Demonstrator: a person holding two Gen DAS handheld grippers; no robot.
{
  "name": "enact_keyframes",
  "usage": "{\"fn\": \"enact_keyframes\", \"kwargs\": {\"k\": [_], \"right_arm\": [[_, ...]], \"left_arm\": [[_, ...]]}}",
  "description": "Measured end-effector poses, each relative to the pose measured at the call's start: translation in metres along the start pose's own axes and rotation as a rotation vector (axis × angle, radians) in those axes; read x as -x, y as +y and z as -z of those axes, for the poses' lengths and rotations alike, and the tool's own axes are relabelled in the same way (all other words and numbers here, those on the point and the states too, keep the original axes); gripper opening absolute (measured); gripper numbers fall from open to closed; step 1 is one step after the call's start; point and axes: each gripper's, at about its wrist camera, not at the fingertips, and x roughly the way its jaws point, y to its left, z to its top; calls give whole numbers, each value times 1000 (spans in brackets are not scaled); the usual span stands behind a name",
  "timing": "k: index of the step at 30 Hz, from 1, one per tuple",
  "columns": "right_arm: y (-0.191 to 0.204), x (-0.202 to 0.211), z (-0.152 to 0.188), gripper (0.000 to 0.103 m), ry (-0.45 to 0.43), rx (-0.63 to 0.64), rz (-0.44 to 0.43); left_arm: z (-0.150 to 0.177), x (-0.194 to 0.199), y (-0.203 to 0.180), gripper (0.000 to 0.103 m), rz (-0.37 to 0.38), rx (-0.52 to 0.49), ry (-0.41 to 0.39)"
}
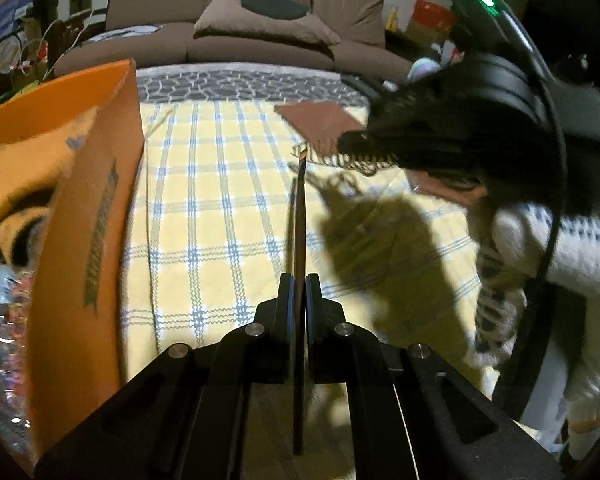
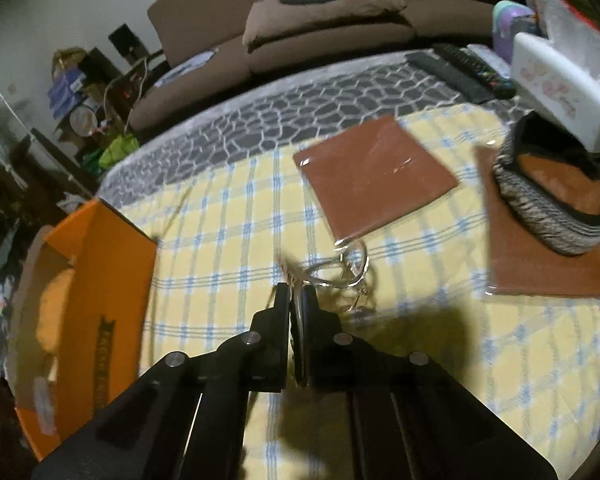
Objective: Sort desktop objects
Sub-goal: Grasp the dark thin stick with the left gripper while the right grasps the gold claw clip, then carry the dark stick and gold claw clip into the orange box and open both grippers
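My left gripper (image 1: 299, 280) is shut on a thin dark flat object (image 1: 299, 220) held edge-on above the yellow checked cloth (image 1: 220, 208). My right gripper (image 2: 296, 290) is shut on a set of silver metal rings (image 2: 340, 268), held just above the cloth (image 2: 228, 232). The right gripper also shows in the left wrist view (image 1: 352, 142), up at the right, with the rings hanging under it. An open orange box (image 1: 96, 184) stands at the left; it also shows in the right wrist view (image 2: 96, 280) with something orange inside.
Two brown square mats (image 2: 376, 176) (image 2: 548, 264) lie on the cloth; a woven striped basket (image 2: 556, 208) sits on the right one. Remote controls (image 2: 460, 68) and a white box (image 2: 560, 84) lie at the far right. A brown sofa (image 1: 260, 32) stands behind the table.
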Motion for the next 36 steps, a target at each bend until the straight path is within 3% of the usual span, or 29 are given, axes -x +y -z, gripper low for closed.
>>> {"fn": "enact_keyframes", "kwargs": {"k": [9, 14, 19, 26, 32, 36], "right_arm": [[0, 49, 21, 5, -34, -33, -26], [23, 81, 20, 5, -90, -21, -92], [70, 94, 15, 5, -125, 13, -195], [144, 70, 15, 5, -104, 102, -287], [195, 31, 22, 5, -49, 168, -307], [208, 5, 32, 5, -8, 199, -284]], "left_arm": [[-13, 58, 6, 5, 3, 8, -61], [-25, 95, 35, 5, -14, 44, -97], [-33, 132, 82, 5, -91, 56, -139], [-36, 153, 156, 5, -195, 104, -143], [-27, 142, 202, 5, -201, 160, -121], [-22, 128, 217, 5, -185, 183, -99]]}}
